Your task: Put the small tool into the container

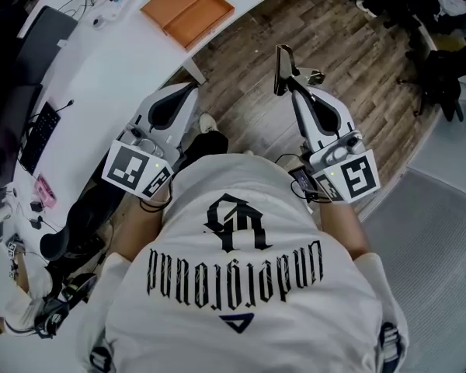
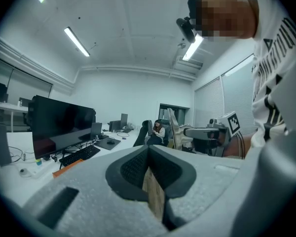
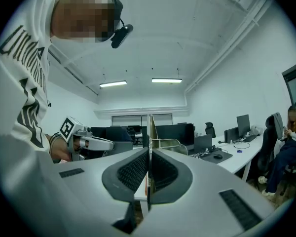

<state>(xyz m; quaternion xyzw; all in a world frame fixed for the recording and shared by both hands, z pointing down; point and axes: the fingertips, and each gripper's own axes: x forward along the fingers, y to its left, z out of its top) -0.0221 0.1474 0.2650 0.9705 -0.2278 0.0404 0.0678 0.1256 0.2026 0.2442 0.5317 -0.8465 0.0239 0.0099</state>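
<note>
left gripper and right gripper both have their fingers closed on nothing, over the wooden floor. an orange tray sits on the white worktop, well ahead of the left fingers; i cannot spot the small tool.

Clad in a white T-shirt printed with black gothic lettering and a black emblem, with a small black camera mounted at the head. Equipped with a white-and-grey left gripper and right gripper, each with dark ribbed pads and a white cube of black square markers. Black cables looped beside the right cube.
</note>
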